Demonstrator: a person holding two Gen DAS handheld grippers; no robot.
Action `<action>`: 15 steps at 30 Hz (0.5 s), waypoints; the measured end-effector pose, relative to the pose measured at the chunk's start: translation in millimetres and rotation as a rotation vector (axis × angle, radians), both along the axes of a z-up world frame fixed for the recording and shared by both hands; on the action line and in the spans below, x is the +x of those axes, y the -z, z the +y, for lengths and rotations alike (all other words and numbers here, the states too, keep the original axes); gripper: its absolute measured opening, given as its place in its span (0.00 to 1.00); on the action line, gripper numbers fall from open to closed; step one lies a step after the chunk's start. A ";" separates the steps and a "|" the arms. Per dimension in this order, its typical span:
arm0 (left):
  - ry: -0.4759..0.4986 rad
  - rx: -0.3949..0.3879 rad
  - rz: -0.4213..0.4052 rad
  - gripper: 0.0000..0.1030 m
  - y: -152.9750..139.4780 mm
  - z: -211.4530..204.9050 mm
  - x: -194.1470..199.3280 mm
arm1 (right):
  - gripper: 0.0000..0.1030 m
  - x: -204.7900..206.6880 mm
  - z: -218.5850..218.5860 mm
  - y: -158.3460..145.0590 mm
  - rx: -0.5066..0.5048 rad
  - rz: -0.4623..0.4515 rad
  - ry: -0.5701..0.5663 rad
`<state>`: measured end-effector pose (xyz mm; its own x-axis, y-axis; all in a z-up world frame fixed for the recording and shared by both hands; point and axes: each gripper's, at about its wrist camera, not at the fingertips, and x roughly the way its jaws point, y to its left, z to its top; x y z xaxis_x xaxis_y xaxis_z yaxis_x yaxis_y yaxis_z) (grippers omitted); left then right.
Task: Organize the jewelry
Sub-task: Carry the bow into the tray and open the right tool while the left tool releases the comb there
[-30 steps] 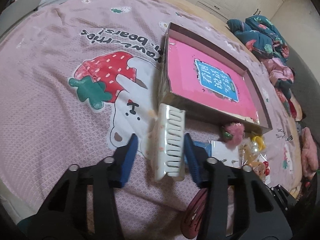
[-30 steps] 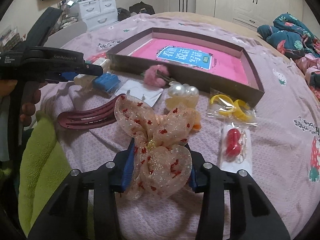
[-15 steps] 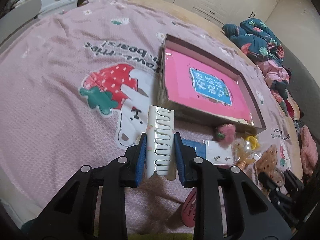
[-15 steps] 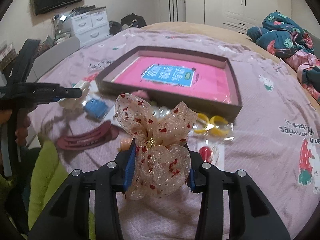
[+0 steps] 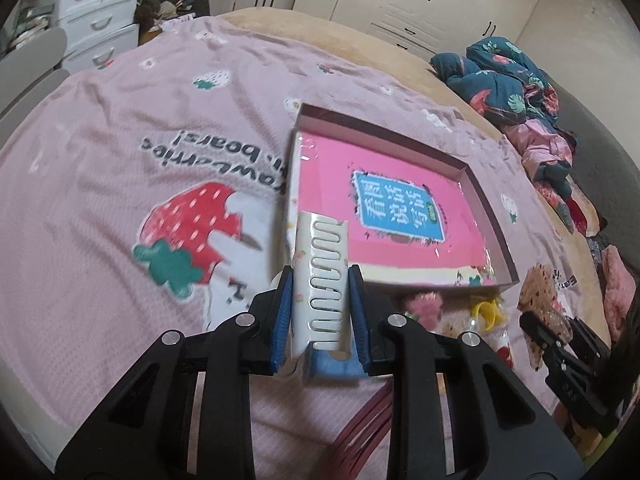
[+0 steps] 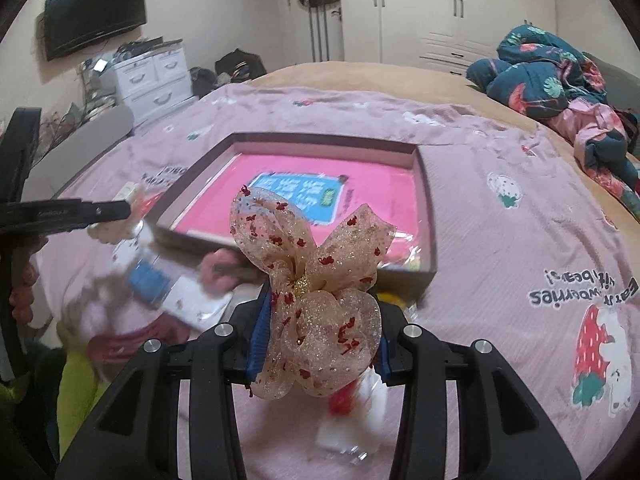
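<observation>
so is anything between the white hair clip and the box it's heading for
Nothing visible. The left gripper holds the white hair clip just short of the box's near wall, and the pink floor beyond it lies bare.

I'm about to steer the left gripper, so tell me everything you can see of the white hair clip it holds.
The white hair clip is a long, flat claw-style piece, glossy like plastic, with interlocking teeth forming a wavy slot down its middle. It stands roughly upright, pinched at its lower half between the blue pads of the left gripper, lifted off the bedspread, its top overlapping the box's near corner in this view.
</observation>
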<state>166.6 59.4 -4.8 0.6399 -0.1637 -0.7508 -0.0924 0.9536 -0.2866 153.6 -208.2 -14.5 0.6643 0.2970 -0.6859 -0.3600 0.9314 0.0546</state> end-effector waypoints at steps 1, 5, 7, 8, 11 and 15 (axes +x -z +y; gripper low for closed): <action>0.002 0.001 -0.001 0.18 -0.3 -1.8 2.5 | 0.39 5.4 -2.3 -0.5 0.005 -0.002 0.005; 0.012 -0.001 -0.003 0.18 0.1 -11.3 17.5 | 0.39 25.5 -9.9 0.7 0.005 0.000 0.035; 0.019 0.007 -0.003 0.18 1.3 -17.7 24.7 | 0.39 36.7 -12.9 2.4 0.004 0.007 0.045; 0.021 0.011 -0.002 0.18 2.3 -20.6 27.1 | 0.39 39.1 -13.5 3.2 0.006 0.010 0.050; 0.030 0.011 0.007 0.18 6.5 -27.2 38.0 | 0.39 54.3 -17.0 4.1 0.010 0.017 0.061; 0.051 0.032 0.020 0.18 11.6 -36.1 52.1 | 0.39 70.3 -17.0 6.3 0.012 0.028 0.067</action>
